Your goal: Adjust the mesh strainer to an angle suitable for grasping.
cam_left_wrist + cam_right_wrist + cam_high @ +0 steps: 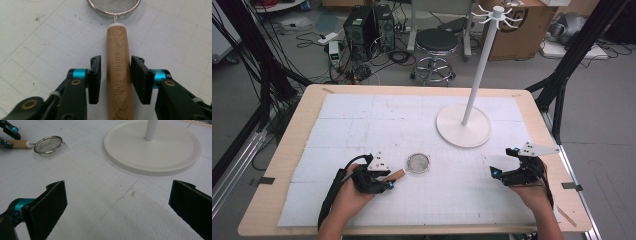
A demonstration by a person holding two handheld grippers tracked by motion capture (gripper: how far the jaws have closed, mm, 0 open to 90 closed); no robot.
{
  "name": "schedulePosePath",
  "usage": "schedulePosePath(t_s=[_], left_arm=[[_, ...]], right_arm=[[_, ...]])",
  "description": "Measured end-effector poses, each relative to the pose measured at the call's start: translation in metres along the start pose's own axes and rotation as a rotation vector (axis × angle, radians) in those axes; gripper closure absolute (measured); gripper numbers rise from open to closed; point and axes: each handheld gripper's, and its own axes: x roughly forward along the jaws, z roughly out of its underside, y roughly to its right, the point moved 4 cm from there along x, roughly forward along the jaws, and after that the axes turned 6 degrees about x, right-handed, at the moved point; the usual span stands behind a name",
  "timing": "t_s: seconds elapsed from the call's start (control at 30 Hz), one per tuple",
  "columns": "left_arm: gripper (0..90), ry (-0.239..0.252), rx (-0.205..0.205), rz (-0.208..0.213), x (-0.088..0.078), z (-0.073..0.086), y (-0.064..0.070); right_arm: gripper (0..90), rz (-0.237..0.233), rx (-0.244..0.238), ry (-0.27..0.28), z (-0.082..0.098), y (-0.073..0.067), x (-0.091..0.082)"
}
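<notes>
A small metal strainer [418, 163] with a wooden handle [396, 175] lies on the white mat, left of centre. My left gripper [387, 180] straddles that handle from the near side. In the left gripper view the handle [117, 50] runs between the two pads, with a thin gap on the left side, so the jaws stand slightly open around it; the mesh bowl [113, 7] lies just ahead. My right gripper [501, 161] hovers at the right of the mat, open [117, 202] and empty. Its view shows the strainer [48, 144] far off to the left.
A white stand with a round base [463, 126] and a tall pole [482, 60] topped with hooks rises at the mat's back right; the base [152, 147] lies ahead of my right gripper. The wooden table edge [277, 165] frames the mat. A stool [437, 42] stands beyond.
</notes>
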Motion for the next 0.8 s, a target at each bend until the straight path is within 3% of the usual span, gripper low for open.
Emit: schedulePosePath(t_s=[0.17,0.23,0.37,0.8], left_arm=[[60.4,-0.001,-0.024,0.024,-0.008,0.007,-0.003],[64.2,-0.013,-0.009,0.034,-0.007,0.008,-0.002],[66.7,-0.056,0.043,0.014,-0.005,0.003,0.002],[67.1,-0.051,0.107,0.045,0.016,-0.023,0.017]], right_arm=[[0.5,-0.004,-0.002,0.000,0.000,-0.001,0.000],[0.5,-0.003,0.002,0.001,0.000,0.000,0.000],[0.5,-0.003,0.000,-0.004,0.000,-0.001,0.001],[0.5,-0.003,0.001,0.000,0.000,-0.002,-0.001]])
